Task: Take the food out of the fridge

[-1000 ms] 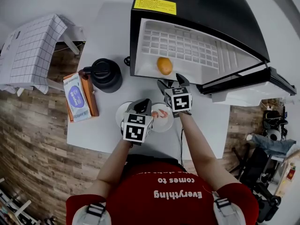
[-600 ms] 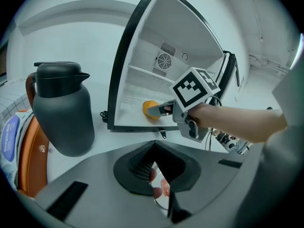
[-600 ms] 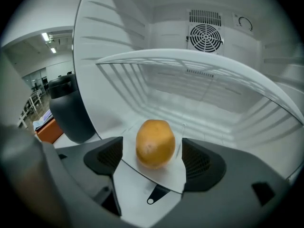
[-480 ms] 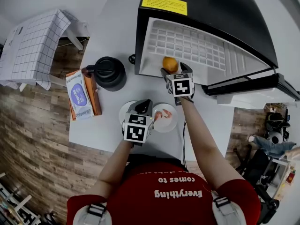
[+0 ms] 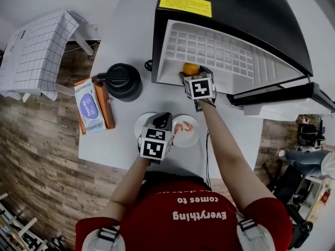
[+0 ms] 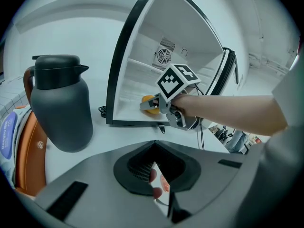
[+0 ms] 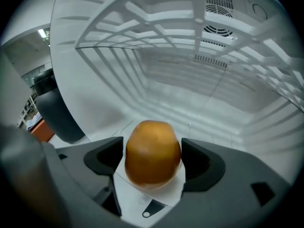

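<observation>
The white table [image 5: 125, 30] carries everything. The black fridge [image 5: 235, 4] fills its far right part, door swung open to the right, white inside facing me. A black jug [image 5: 124, 81] stands left of the fridge, toward the table's left edge. Two small plates sit near the table's near edge, one of them [image 5: 187, 135] with something pink on it.

My left gripper [image 5: 163, 119] hovers over those plates with its jaws together and nothing held, well apart from the fridge.

My right gripper [image 5: 193, 73] is at the fridge mouth, tilted down into it. Its jaws stand apart, one on each flank of the food [image 7: 153, 151], with very little room either side. I can't see the pads pressing.

The food is an orange-brown, rounded lump on the fridge floor, close to the front lip and toward the left wall. It lies dead ahead of the right gripper, centred in the gap, standing a little taller than it is wide, so there is no long side to line up with. I judge that closing on it comes next, then drawing it back toward me.
</observation>
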Tool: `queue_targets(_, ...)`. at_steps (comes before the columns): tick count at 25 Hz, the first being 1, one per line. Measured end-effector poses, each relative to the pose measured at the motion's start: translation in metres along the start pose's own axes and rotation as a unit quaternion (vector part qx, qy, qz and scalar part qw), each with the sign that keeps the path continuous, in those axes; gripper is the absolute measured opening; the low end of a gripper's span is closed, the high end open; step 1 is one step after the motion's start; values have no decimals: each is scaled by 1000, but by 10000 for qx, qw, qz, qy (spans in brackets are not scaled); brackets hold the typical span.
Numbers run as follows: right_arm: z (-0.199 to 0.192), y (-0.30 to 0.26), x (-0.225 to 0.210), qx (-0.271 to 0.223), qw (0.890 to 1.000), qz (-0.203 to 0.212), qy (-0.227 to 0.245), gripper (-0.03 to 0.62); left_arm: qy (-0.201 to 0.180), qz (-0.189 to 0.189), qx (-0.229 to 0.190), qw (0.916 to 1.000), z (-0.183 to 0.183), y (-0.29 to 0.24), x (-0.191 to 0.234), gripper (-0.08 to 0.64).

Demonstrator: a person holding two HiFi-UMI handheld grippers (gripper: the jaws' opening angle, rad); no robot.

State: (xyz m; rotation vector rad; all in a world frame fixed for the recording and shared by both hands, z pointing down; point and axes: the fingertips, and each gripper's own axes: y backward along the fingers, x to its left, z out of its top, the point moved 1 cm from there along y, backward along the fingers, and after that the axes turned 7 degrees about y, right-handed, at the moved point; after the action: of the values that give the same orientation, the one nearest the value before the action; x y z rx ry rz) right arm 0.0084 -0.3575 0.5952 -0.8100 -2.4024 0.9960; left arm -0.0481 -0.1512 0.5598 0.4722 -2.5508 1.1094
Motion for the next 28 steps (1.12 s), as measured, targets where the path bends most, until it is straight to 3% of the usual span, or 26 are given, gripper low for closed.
queue_targets(15, -16, 1, 2, 302, 9994, 191, 19, 356, 10, -56, 6, 10000, -4, 2, -6, 6)
queue_targets(28, -7, 34, 20, -59, 9984, 516, -215, 356, -118, -118, -126, 9998, 4, 12, -19, 8)
